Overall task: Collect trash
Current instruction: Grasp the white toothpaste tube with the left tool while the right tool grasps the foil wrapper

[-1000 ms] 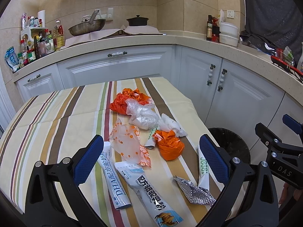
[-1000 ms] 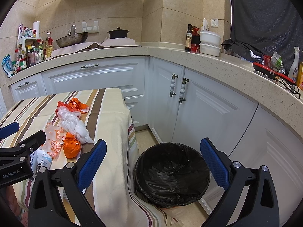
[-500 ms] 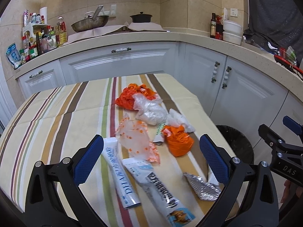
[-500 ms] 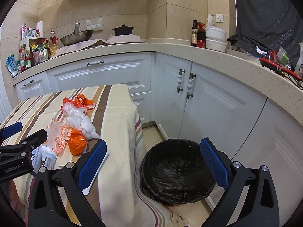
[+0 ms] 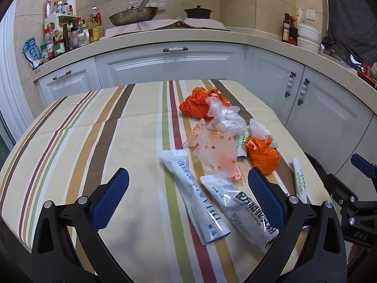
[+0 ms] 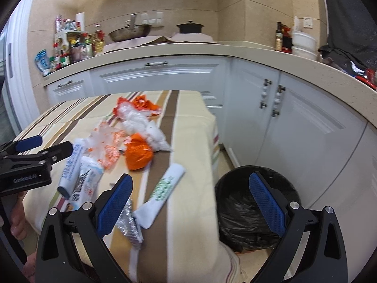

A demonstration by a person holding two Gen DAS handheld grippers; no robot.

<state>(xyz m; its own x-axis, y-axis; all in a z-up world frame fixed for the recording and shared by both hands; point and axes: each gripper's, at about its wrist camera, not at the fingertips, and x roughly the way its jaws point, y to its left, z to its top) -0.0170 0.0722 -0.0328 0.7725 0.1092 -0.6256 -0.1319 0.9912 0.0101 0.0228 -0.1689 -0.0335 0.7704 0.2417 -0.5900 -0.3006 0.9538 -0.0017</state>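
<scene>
My left tool (image 5: pixel 186 194) is spread wide and holds nothing. It hangs over the long white tube (image 5: pixel 192 194) on the striped bench (image 5: pixel 94 141). The spotted bag (image 5: pixel 213 152) lies just beside that tube, so I might pinch both and drop one. My right tool (image 6: pixel 188 199) is wide open too, empty, above the bench edge. The green-print wrapper (image 6: pixel 162 194) lies near that edge and could slide off. The black bin (image 6: pixel 249 208) waits on the floor just beside the bench.

Wok (image 5: pixel 133 17), black pot (image 5: pixel 198 13) on counter; bottles (image 5: pixel 70 33) far left.
</scene>
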